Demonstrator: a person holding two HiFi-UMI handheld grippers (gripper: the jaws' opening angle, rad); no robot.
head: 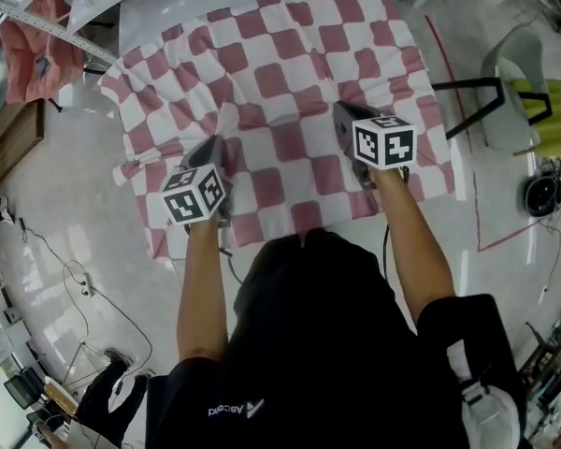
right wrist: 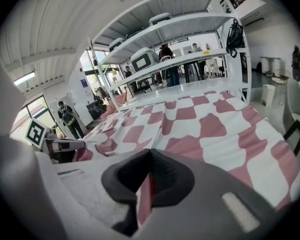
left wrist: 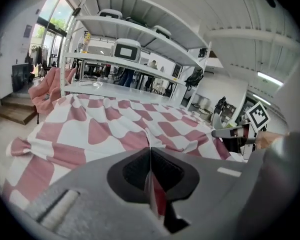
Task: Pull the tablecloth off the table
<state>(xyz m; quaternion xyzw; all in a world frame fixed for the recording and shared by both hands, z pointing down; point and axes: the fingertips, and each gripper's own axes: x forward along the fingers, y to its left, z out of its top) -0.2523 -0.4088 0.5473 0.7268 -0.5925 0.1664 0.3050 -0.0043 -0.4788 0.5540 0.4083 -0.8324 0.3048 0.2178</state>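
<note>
A pink-and-white checked tablecloth (head: 280,73) covers the white table (head: 168,12) and hangs over its near edge. My left gripper (head: 215,146) is shut on a pinched fold of the cloth near the front left, and a ridge of fabric rises into its jaws. My right gripper (head: 344,112) is shut on another raised fold at the front right. In the left gripper view the cloth (left wrist: 110,129) runs into the left gripper (left wrist: 150,150), with a pink strip pressed between the pads. In the right gripper view the cloth (right wrist: 215,129) runs likewise into the right gripper (right wrist: 150,152).
A white chair with black legs (head: 514,92) stands right of the table. A pink seat (head: 37,54) is at the far left. White shelving (left wrist: 135,29) rises behind the table. Red tape (head: 477,204) marks the floor, and cables (head: 84,279) lie at the left.
</note>
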